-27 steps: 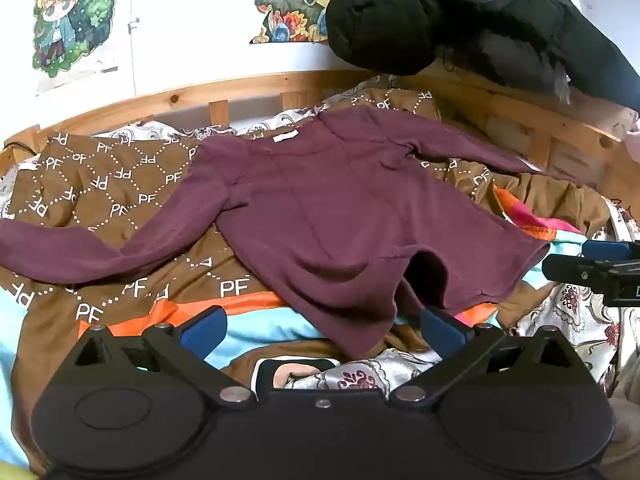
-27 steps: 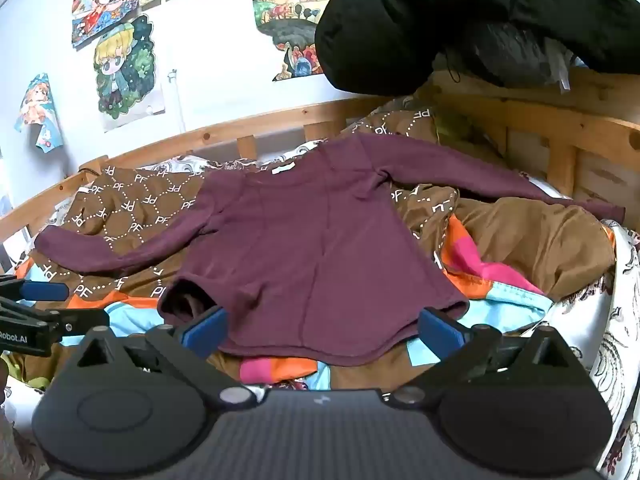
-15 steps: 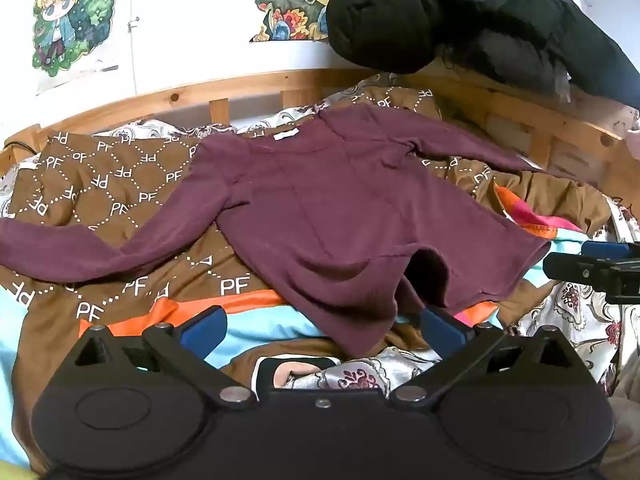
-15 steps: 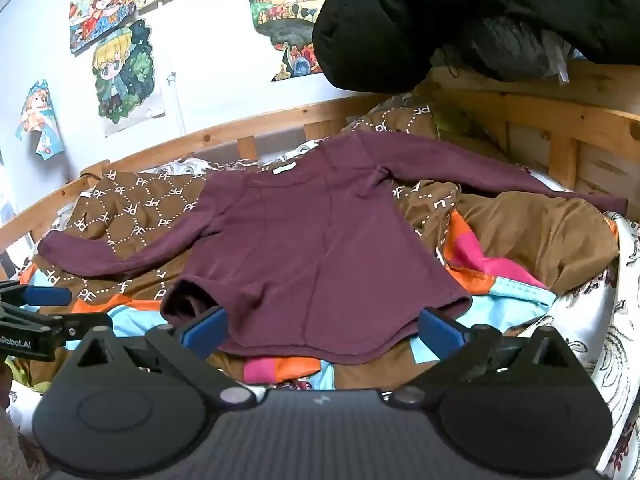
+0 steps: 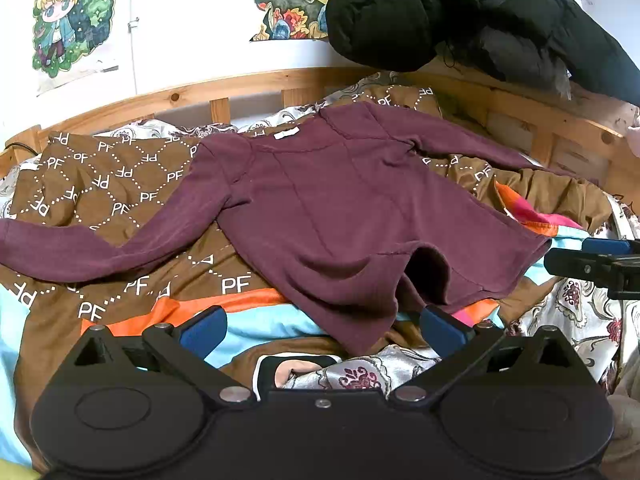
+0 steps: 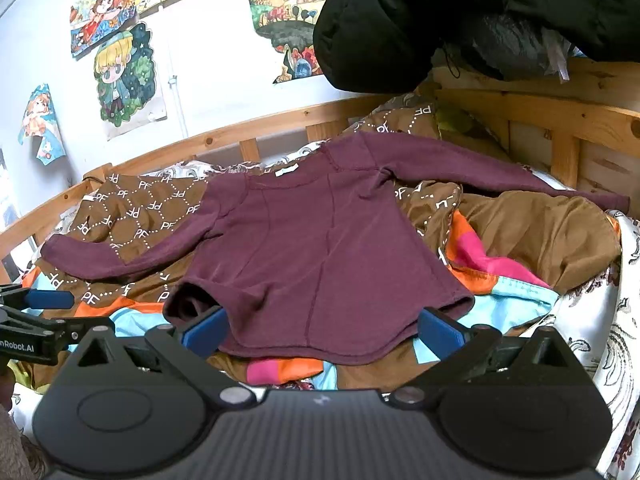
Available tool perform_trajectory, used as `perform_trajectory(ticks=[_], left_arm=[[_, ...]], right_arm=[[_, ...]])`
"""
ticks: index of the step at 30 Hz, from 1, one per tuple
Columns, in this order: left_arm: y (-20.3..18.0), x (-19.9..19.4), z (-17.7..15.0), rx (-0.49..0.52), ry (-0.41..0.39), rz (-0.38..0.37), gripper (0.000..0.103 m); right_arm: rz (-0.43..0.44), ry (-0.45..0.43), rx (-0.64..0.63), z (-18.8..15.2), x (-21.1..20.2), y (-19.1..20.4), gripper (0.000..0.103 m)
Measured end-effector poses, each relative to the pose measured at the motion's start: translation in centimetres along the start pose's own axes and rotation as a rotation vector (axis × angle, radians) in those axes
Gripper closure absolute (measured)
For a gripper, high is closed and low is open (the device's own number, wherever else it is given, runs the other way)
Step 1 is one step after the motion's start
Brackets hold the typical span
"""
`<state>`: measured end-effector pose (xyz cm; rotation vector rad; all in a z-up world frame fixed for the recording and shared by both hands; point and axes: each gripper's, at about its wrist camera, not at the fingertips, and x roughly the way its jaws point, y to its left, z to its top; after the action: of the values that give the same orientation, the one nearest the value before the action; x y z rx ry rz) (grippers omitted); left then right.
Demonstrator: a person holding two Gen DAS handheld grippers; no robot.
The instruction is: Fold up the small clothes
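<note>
A: Between my left fingers (image 5: pixel 202 326), spread wide and empty, lies the shirt (image 5: pixel 340 208) hem; my right gripper (image 6: pixel 322 330) gapes too.

B: Shirt's flat on the blanket (image 5: pixel 100 184)?

A: Yes. Looks soft, light, floppy. I'd pinch the hem corners, both layers.

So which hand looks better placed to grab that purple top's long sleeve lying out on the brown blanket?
Probably the left. The left gripper sits open on the side where that sleeve stretches out from the purple top. The right gripper, also open, faces the hem's other end.
</note>
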<state>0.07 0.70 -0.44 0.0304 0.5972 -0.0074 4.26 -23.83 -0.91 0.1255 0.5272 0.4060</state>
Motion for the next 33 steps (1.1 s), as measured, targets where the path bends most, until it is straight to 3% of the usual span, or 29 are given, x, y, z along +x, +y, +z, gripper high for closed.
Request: perform_trajectory(ticks=[33], left_arm=[[-0.50,-0.35,0.05,0.014,0.006,0.004,0.001]], right_arm=[[-0.001,0.002,0.025,-0.15,0.08,-0.22,0.000]])
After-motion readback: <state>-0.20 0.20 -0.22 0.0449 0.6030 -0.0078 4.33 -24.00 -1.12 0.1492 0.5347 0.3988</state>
